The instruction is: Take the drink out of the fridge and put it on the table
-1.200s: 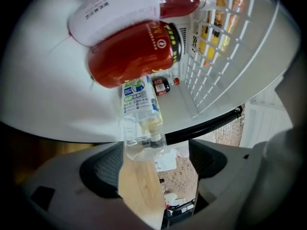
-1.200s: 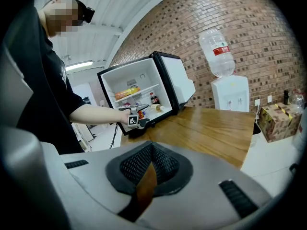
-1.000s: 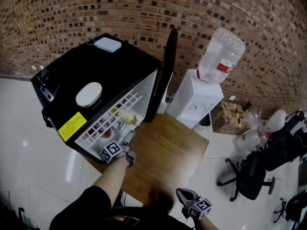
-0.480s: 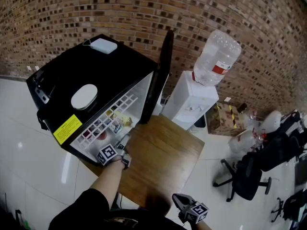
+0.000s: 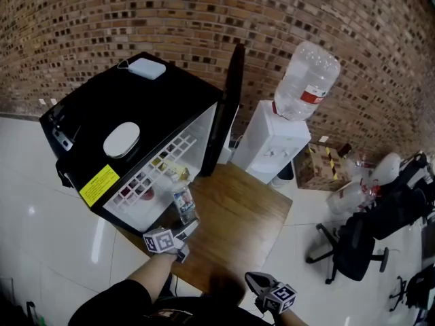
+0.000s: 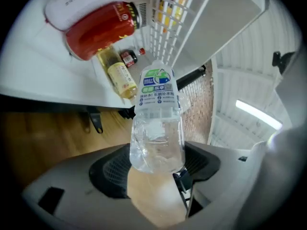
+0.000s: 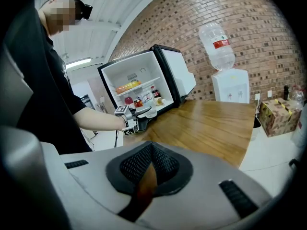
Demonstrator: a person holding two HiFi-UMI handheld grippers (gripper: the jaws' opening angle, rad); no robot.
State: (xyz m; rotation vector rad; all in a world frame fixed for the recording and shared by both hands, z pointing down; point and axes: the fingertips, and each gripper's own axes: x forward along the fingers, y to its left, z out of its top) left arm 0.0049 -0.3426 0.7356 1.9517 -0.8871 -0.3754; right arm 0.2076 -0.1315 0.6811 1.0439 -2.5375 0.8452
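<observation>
A: Why's the fridge (image 5: pixel 136 134) open?
B: So the drink can come out. The table (image 5: pixel 238 216) is just below the fingertips.
A: Where's the water bottle (image 6: pixel 157 123)?
B: Out of the fridge, btwn the L gripper (image 6: pixel 156 169) fingers. They've just squeezed in on its bottom end so it won't drop.
A: And the R gripper (image 7: pixel 146 174)?
B: Pinched closed, empty, waiting.

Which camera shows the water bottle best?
The left gripper view: the water bottle fills the middle, label and all, clamped in the left tongs. The head view shows it small; the right gripper view, tiny and far away.
</observation>
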